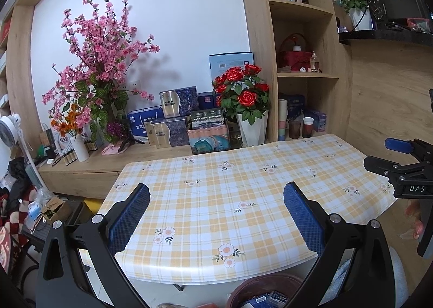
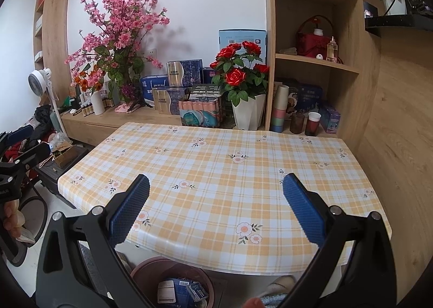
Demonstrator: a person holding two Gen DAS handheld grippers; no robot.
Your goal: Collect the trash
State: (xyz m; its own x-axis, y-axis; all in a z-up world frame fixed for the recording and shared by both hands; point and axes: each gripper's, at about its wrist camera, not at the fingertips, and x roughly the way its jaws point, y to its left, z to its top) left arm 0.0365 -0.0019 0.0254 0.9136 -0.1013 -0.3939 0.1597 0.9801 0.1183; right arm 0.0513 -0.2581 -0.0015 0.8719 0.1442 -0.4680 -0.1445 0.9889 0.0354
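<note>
glossy checked tablecloth (image 2: pixel 216 172), round brown bin (image 2: pixel 173 275)

Right gripper (image 1: pixel 400 156) body reads "DAS".

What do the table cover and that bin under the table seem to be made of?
Table cover: likely glossy vinyl or oilcloth, since its printed plaid curves smoothly over the edge with a sheen. Bin: probably matte brownish plastic, with a smooth moulded rim.

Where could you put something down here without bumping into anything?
The whole checked tablecloth is bare, from the near edge to the red rose pot. The wooden ledge behind is crowded with boxes and vases. The bin below holds trash.
</note>
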